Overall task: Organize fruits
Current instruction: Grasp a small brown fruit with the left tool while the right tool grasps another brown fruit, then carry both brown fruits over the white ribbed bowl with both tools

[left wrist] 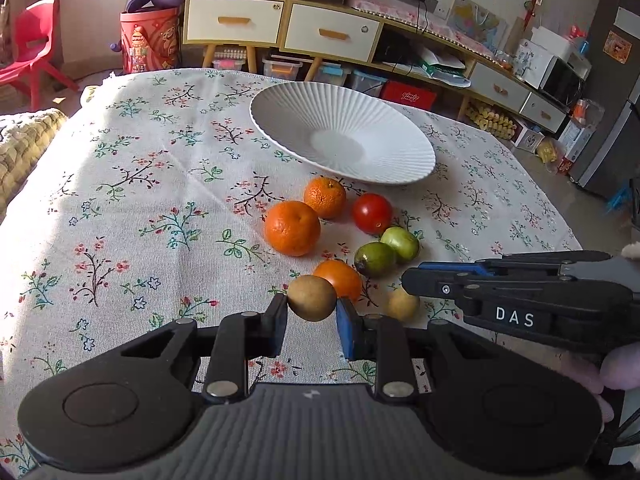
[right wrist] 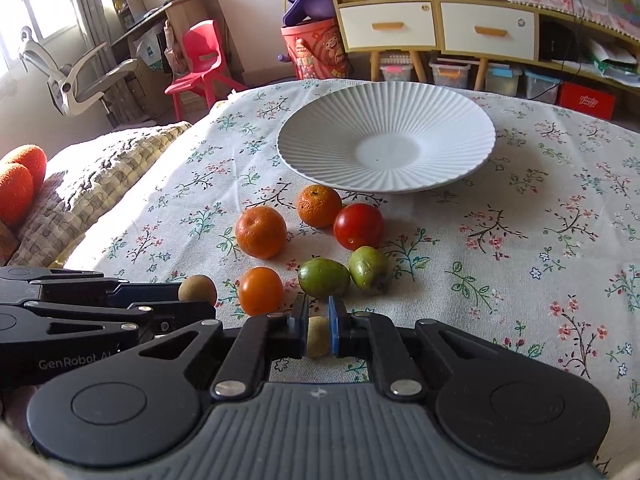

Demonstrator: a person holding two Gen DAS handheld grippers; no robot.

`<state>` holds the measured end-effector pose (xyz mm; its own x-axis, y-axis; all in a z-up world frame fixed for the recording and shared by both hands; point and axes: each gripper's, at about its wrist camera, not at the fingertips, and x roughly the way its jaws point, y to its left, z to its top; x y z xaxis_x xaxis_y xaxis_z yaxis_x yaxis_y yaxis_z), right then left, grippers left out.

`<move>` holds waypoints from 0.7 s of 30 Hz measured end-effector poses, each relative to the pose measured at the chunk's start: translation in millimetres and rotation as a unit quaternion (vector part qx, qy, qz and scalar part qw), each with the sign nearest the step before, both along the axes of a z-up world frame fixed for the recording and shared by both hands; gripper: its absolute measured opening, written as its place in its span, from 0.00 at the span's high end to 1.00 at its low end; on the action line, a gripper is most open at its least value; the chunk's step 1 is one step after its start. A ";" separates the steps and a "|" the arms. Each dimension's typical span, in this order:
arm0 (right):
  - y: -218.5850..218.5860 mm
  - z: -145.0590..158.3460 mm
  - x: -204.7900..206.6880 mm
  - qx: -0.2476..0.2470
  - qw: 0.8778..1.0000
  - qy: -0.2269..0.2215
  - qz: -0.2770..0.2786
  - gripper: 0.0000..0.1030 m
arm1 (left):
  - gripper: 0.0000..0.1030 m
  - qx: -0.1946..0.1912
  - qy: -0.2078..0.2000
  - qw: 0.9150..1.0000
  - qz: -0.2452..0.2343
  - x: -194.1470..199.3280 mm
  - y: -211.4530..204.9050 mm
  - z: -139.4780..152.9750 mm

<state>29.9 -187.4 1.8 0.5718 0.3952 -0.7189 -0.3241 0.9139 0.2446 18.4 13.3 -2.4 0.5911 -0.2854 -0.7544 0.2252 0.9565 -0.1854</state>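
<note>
Your left gripper (left wrist: pixel 312 316) is clenched on a small brown fruit (left wrist: pixel 312 297) and your right gripper (right wrist: pixel 318 330) pinches another one (right wrist: pixel 318 337), so the white plate (left wrist: pixel 400 168) sits straight ahead of both, toward the far edge of the tabletop (left wrist: pixel 120 200), past the other fruits.

Sunlit room, cabinet (left wrist: pixel 280 20), perhaps window (right wrist: pixel 48 8).

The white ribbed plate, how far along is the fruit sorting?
Nothing is done yet: the white ribbed plate holds no fruit. In hand: the left gripper pinches one small round tan fruit, the right gripper another small tan fruit. Six more fruits wait on the floral tablecloth.
</note>
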 end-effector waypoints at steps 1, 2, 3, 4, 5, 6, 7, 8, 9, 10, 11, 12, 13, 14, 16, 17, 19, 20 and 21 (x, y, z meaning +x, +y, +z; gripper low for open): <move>-0.8 -1.6 0.6 0.002 1.000 0.002 -0.003 0.87 | 0.90 0.001 0.001 1.000 0.002 0.9 0.1 -0.8; -1.6 -3.4 1.0 0.004 1.000 0.005 -0.007 0.82 | 0.90 0.002 0.002 1.000 0.004 1.5 0.4 -1.7; -1.9 -5.0 1.2 0.006 1.000 0.008 -0.007 0.78 | 0.90 0.002 0.004 1.000 0.005 2.1 0.9 -3.0; -1.7 -6.6 1.2 0.007 1.000 0.010 -0.005 0.77 | 0.90 0.002 0.006 1.000 0.006 2.4 1.3 -4.4; -1.5 -7.5 0.7 0.010 1.000 0.012 -0.003 0.77 | 0.90 0.003 0.008 1.000 0.006 2.4 1.5 -5.3; -0.8 -7.9 0.3 0.012 1.000 0.014 -0.001 0.77 | 0.91 0.003 0.009 1.000 0.006 2.1 1.6 -6.1; 0.1 -8.6 0.4 0.013 1.000 0.015 0.001 0.77 | 0.91 0.003 0.011 1.000 0.005 1.3 1.9 -6.6; 0.9 -8.2 0.5 0.013 1.000 0.015 0.004 0.77 | 0.90 0.003 0.011 1.000 0.005 1.0 2.1 -6.8; 2.4 -8.6 0.7 0.012 1.000 0.015 0.006 0.76 | 0.90 0.002 0.011 1.000 0.004 0.7 2.1 -6.8; 3.9 -8.7 0.9 0.011 1.000 0.015 0.009 0.76 | 0.91 0.002 0.011 1.000 0.004 0.5 2.3 -6.6; 4.8 -8.7 0.9 0.009 1.000 0.015 0.011 0.76 | 0.91 0.002 0.011 1.000 0.003 0.0 2.3 -6.2; 5.5 -9.0 0.9 0.008 1.000 0.016 0.013 0.75 | 0.90 0.002 0.010 1.000 0.003 -0.3 2.3 -6.1; 6.4 -9.4 0.7 0.007 1.000 0.016 0.014 0.75 | 0.91 0.003 0.010 1.000 0.002 -0.5 2.4 -6.0; 7.0 -9.7 0.4 0.006 1.000 0.017 0.015 0.74 | 0.91 0.003 0.010 1.000 0.002 -0.8 2.7 -5.9; 8.1 -10.7 -0.5 0.002 1.000 0.019 0.017 0.73 | 0.90 0.003 0.010 1.000 0.003 -0.9 2.9 -5.9; 8.4 -11.7 -1.7 -0.002 1.000 0.021 0.019 0.73 | 0.90 0.003 0.011 1.000 0.004 -0.6 3.2 -5.9; 8.8 -13.4 -2.7 -0.005 1.000 0.021 0.020 0.73 | 0.91 0.003 0.011 1.000 0.005 -0.3 3.7 -5.7; 8.8 -13.3 -3.4 -0.007 1.000 0.020 0.022 0.73 | 0.90 0.003 0.010 1.000 0.005 -0.4 3.8 -5.6; 8.7 -12.8 -3.9 -0.008 1.000 0.018 0.022 0.76 | 0.90 0.003 0.010 1.000 0.005 -0.4 3.8 -5.4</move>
<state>26.0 -178.6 -11.0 0.5275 0.4078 -0.7453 -0.3544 0.9029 0.2433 17.9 17.1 -7.9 0.5786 -0.2752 -0.7678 0.2117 0.9598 -0.1845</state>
